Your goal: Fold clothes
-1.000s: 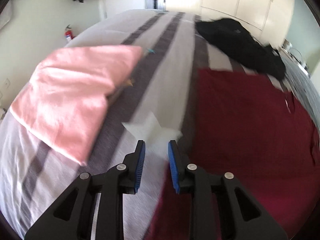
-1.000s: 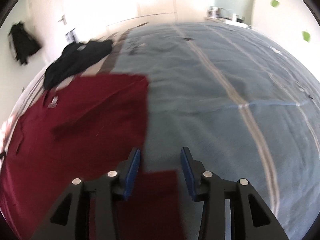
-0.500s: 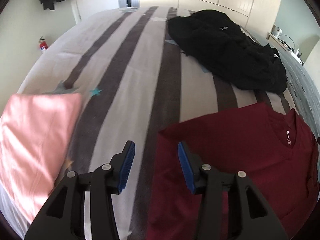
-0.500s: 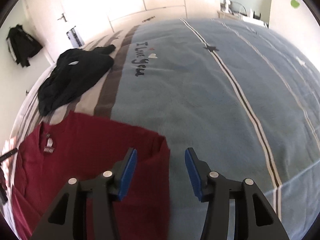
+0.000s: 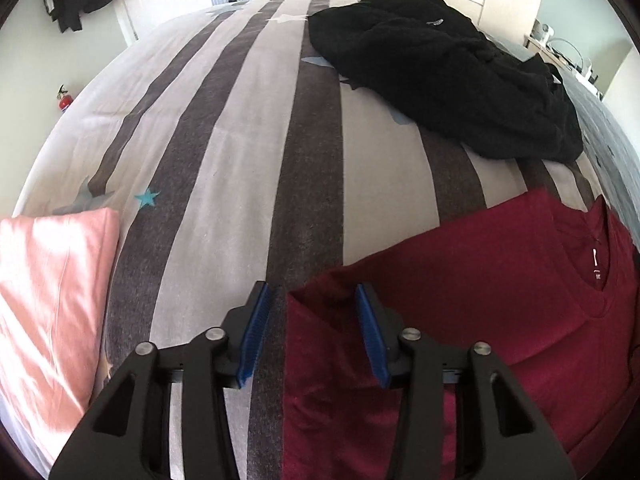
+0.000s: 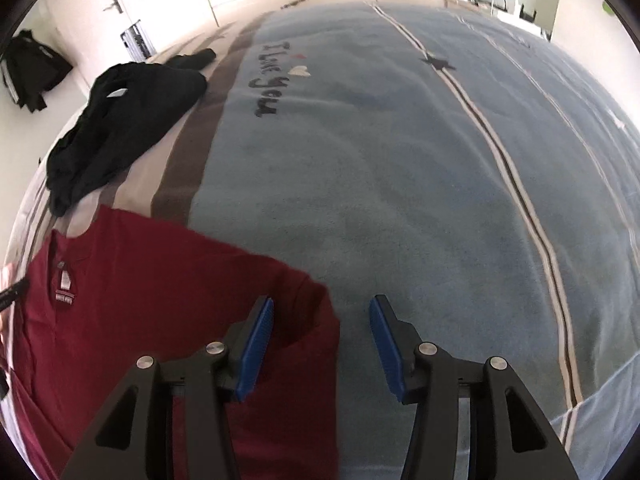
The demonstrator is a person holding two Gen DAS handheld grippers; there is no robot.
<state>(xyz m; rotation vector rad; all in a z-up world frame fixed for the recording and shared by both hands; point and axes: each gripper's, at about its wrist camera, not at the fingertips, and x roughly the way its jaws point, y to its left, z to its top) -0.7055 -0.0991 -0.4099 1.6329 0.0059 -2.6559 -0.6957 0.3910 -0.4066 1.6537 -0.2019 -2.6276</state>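
A dark red T-shirt (image 5: 500,300) lies flat on the bed, neckline and label away from me. My left gripper (image 5: 312,300) hovers over the shirt's left sleeve corner. Its jaws are closing, with the sleeve's edge between the blue pads and neither pad pressing on it. In the right wrist view the same shirt (image 6: 140,300) fills the lower left. There my right gripper (image 6: 322,312) stands open over the right sleeve's edge, cloth by the left pad and blue blanket under the right one.
A crumpled black garment (image 5: 440,68) lies beyond the shirt, also visible as the black garment (image 6: 120,120) in the right view. A folded pink garment (image 5: 48,300) sits at the left on the striped bedcover (image 5: 240,140). The blue blanket (image 6: 400,200) spreads to the right.
Both grippers have travelled up along the shirt from its lower part to the sleeve ends near the neckline. The pink garment has slid to the left edge of the view. Both jaws stand wider.
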